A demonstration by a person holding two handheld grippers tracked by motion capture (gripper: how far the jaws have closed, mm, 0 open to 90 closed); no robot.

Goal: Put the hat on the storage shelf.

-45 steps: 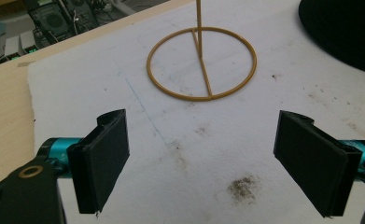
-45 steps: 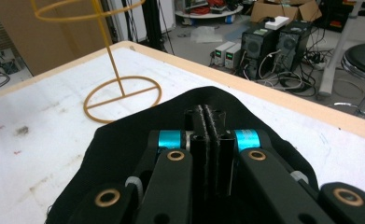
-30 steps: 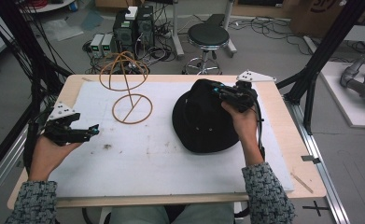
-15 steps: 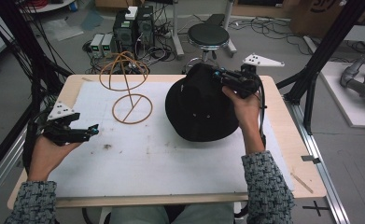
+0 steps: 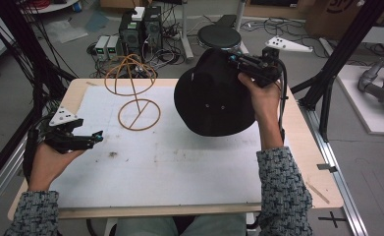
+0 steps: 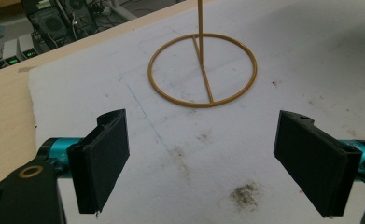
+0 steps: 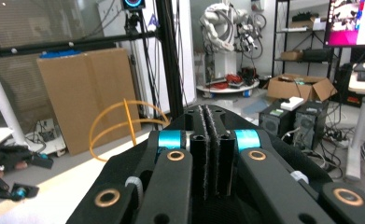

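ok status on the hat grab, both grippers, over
Right gripper shut on black hat, held off the table. Left gripper open, empty. Wire hat stand upright left of hat, nothing between.

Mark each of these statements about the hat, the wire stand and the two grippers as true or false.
1. The right gripper is shut on the black hat. True.
2. The hat lies flat on the table. False: it hangs lifted above it.
3. The left gripper stands open with nothing between its jaws. True.
4. The hat already sits on the wire stand. False: the stand is bare, left of the hat.
5. The left gripper grips the stand's ring base. False: it is apart from it.
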